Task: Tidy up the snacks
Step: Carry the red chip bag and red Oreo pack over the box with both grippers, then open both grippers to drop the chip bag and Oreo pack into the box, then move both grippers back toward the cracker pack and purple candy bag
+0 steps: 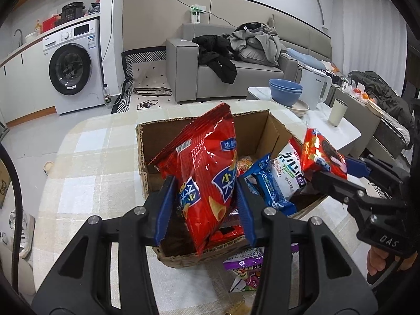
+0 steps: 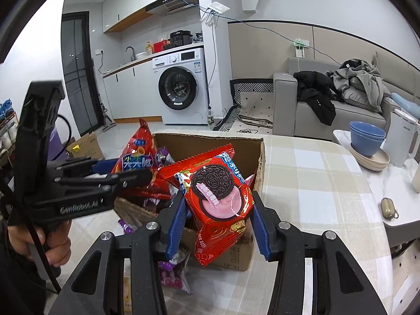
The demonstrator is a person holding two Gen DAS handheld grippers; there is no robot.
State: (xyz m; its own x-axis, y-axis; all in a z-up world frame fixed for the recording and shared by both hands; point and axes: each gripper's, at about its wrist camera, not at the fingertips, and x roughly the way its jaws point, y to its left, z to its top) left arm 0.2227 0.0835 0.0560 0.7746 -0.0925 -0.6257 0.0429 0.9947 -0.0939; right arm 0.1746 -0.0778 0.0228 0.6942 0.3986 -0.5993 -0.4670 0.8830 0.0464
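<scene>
Left wrist view: left gripper (image 1: 207, 204) clamped on a red chip bag (image 1: 207, 162), both blue pads pressed to its lower half.
Red chip bag: glossy, crinkled, blue label panels with white characters, cone-shaped crisps printed near the bottom; held tilted above the cardboard box (image 1: 155, 141), its top corner rising past the far wall.
Right wrist view: right gripper (image 2: 218, 223) clamped on a red Oreo pack (image 2: 220, 197), pads on both sides.
Red Oreo pack: shiny red wrapper, 1 dark sandwich cookie with pink cream pictured, serrated seal at the top; held over the box's near right corner, above the rim.
Cardboard box: open top, flaps torn and ragged along the corrugated rim; already holds a blue snack pack (image 1: 267, 186), a white pack (image 1: 286, 173) and other wrappers.
Outside the box: purple snack pack (image 1: 246, 267) on the tabletop (image 1: 92, 173), just beside the near wall.
Tabletop: beige checked cloth, rounded far edge; bare cloth to the left of the box and beyond its right wall.
Neighbouring side table: 2 stacked blue bowls (image 1: 286, 92), a white kettle (image 1: 315, 86) and a pale cup (image 1: 338, 113), well apart from the box.
</scene>
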